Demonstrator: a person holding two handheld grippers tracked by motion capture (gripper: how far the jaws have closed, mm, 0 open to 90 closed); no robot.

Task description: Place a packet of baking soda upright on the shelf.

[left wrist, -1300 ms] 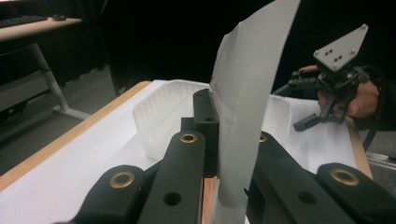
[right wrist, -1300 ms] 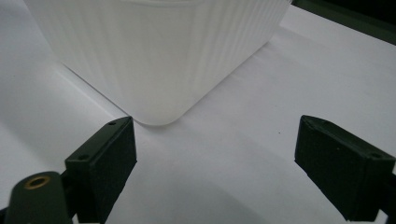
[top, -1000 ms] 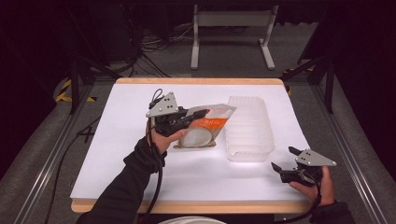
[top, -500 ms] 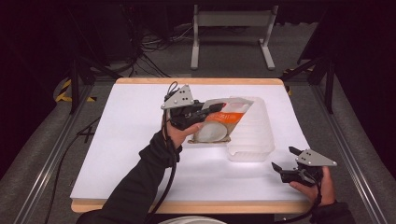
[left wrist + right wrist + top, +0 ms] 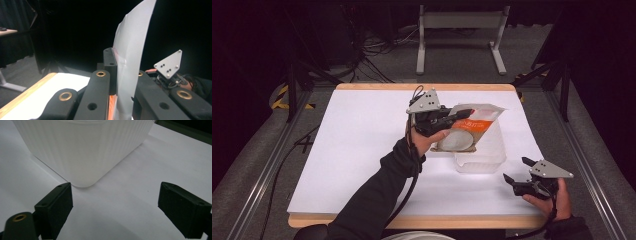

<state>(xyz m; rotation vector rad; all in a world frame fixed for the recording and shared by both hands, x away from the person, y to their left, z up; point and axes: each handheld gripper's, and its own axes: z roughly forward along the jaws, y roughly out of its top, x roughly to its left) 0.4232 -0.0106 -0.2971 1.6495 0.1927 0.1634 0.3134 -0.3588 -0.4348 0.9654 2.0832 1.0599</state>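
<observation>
Left gripper [image 5: 457,116] has its jaws closed flat on the edge of a white-and-orange pouch [image 5: 469,131], holding it clear of the table [image 5: 362,145]. Pouch hangs over the near-left part of the clear plastic tub [image 5: 484,155], tilted, with its round clear window facing up toward the high camera. Can't tell whether the lower end of the pouch touches the tub rim or just overlaps it in that view.

Left gripper view: the pouch [image 5: 131,57] is a thin white sheet rising up and to the right from between the black jaws, with a sliver of orange print low down at the pinch. No gap visible between jaws and sheet.

Right gripper [image 5: 518,170] is near the tub's near-right corner, just off it, resting low at the table's front edge in the person's right hand [image 5: 552,197]. Jaws spread wide, nothing between them. Right gripper view confirms: both pads apart, bare white tabletop [image 5: 130,202] between them, the tub's ribbed translucent wall [image 5: 82,147] and rounded corner straight ahead, not touching either jaw.

Tub sits right of table centre, long axis running away from the person. Left forearm in a dark sleeve [image 5: 377,200] reaches in from the table's near edge, left of the tub.
</observation>
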